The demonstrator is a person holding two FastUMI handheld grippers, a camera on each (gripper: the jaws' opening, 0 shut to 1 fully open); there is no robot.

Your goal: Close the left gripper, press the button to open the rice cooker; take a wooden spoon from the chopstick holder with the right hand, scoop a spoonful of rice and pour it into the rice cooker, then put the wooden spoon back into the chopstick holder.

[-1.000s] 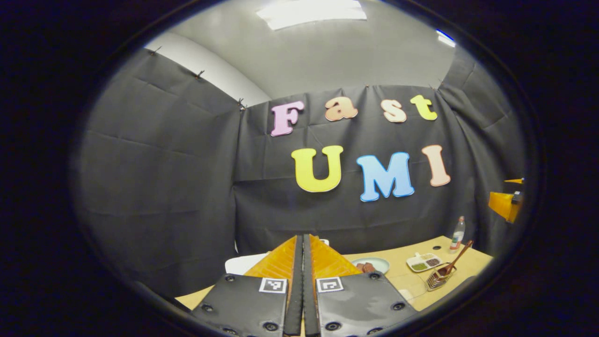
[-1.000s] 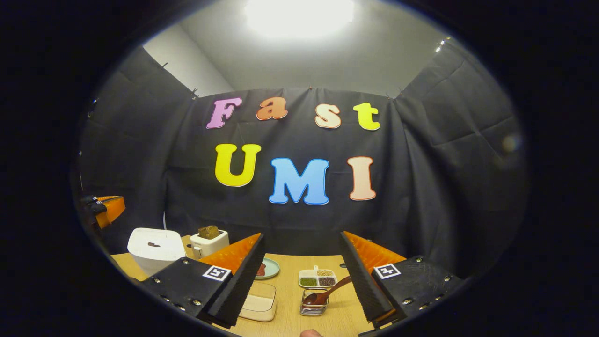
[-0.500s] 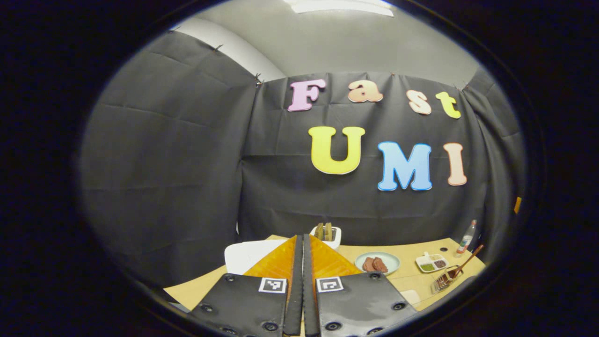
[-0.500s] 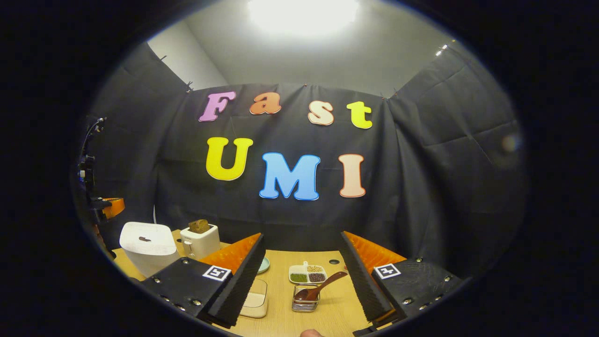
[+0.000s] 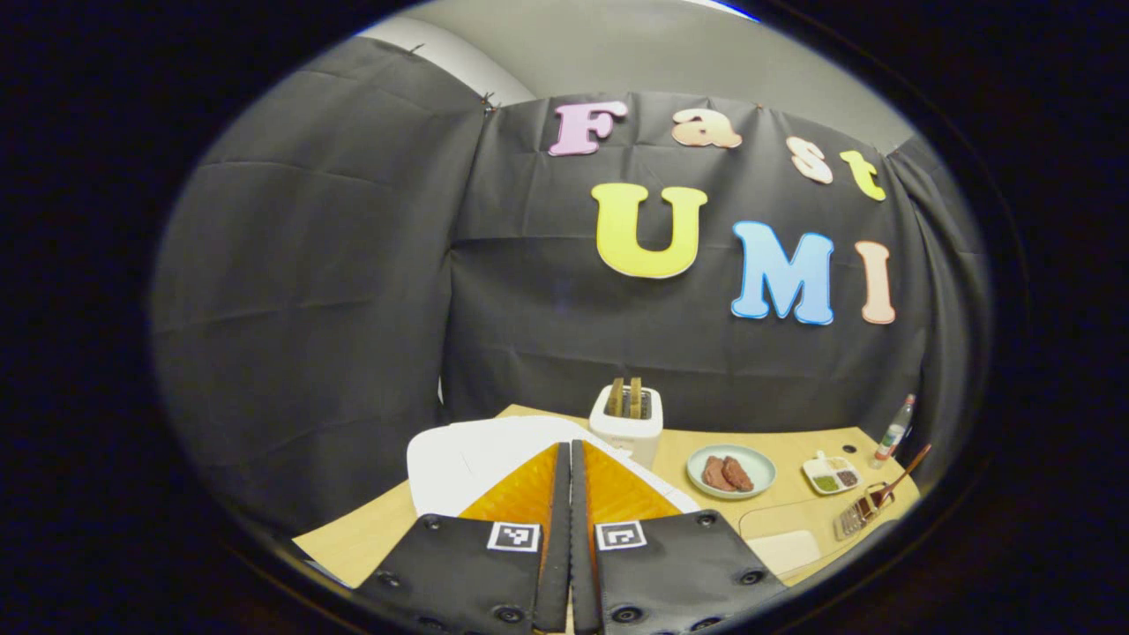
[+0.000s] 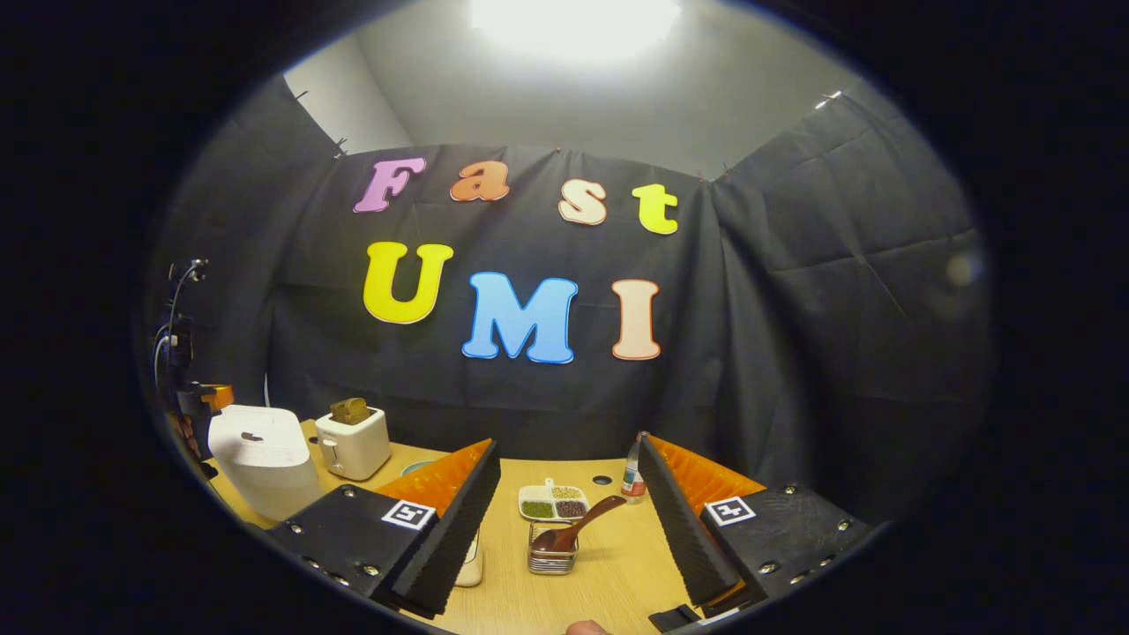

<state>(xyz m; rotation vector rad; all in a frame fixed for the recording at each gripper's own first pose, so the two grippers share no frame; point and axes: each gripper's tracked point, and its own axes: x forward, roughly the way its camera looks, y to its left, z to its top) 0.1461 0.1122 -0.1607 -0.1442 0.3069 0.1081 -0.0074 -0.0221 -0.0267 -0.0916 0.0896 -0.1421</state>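
With its fingers pressed flat together and nothing between them, the left gripper (image 5: 570, 459) hangs just above the near edge of the white rice cooker (image 5: 476, 459); lid down, cooker straight ahead and below. Button not resolved in left gripper view; in the right gripper view a small dark mark sits on the lid top. Judgement: press step pending, and the left gripper is plainly the nearer one; the move is forward and down onto the lid. Right gripper (image 6: 569, 489) spread wide, empty, well apart from the cooker, which stands far left there. Wooden spoon (image 6: 578, 526) in the chopstick holder (image 6: 552, 558), straight ahead between the fingers, handle leaning up to the right. Toaster (image 5: 625, 422) just behind the cooker.
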